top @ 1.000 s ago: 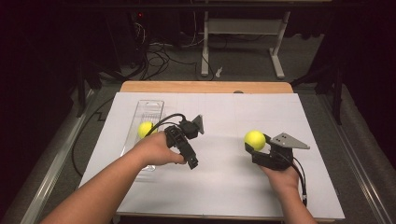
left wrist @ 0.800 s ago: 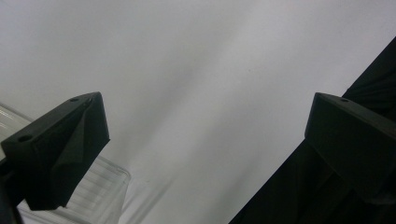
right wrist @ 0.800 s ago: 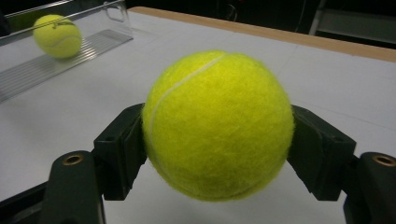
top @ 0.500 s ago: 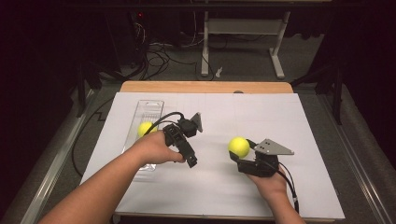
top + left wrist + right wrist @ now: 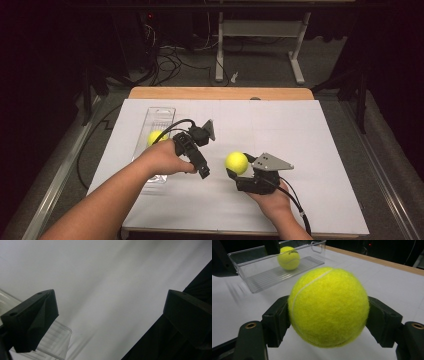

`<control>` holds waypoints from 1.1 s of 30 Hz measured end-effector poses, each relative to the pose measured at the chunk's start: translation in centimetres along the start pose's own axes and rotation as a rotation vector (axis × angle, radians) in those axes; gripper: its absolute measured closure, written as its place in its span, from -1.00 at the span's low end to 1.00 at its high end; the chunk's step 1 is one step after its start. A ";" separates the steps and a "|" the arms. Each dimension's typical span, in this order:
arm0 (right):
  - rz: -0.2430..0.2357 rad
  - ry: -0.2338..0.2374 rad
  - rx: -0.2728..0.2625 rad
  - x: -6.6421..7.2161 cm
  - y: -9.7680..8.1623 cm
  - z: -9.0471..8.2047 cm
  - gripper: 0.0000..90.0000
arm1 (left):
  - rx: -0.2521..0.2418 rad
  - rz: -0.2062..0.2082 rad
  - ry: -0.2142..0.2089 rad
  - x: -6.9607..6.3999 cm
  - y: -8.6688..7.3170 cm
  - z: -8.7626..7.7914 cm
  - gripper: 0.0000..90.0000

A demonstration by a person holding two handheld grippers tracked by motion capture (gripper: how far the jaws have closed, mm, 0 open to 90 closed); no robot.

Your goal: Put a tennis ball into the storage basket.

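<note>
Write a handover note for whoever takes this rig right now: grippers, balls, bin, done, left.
Right gripper: shut on a tennis ball, held above the white table cover, toward the middle.
Left gripper: open, holding nothing, beside the clear bin.
Clear bin: at the table's left side, with one ball in the bin.
Done: one ball binned, another gripped.
Left: probably carry the held ball to the bin and release it there.

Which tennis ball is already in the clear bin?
The far-left ball, lying inside the clear bin; the other ball is clamped in the right tool.
</note>
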State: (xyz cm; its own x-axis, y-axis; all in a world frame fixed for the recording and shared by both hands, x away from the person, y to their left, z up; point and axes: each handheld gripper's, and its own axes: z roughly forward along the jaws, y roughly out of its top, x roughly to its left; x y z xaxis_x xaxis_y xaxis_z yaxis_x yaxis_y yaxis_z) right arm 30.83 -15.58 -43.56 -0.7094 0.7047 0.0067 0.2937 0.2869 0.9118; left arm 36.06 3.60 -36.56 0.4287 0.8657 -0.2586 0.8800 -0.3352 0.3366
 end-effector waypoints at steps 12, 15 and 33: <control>-0.014 0.055 0.006 1.9 0.0 2.2 -0.39 | -0.006 -0.017 -0.001 0.5 0.3 -0.2 -0.98; -0.029 0.071 0.013 2.4 0.0 2.5 -0.39 | -0.009 -0.016 -0.003 0.4 0.3 -0.3 -0.98; -0.035 0.122 -0.005 4.4 -0.8 3.2 -0.39 | -0.009 -0.010 -0.009 -0.5 0.1 -0.1 -0.99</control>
State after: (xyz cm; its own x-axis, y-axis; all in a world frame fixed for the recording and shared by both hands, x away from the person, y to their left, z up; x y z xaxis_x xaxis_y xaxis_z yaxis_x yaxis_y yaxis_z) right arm 29.54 -10.59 -45.58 -0.7918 0.6103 0.0241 0.2641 0.3066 0.9145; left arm 35.89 3.17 -36.31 0.4220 0.8653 -0.2704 0.8822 -0.3233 0.3423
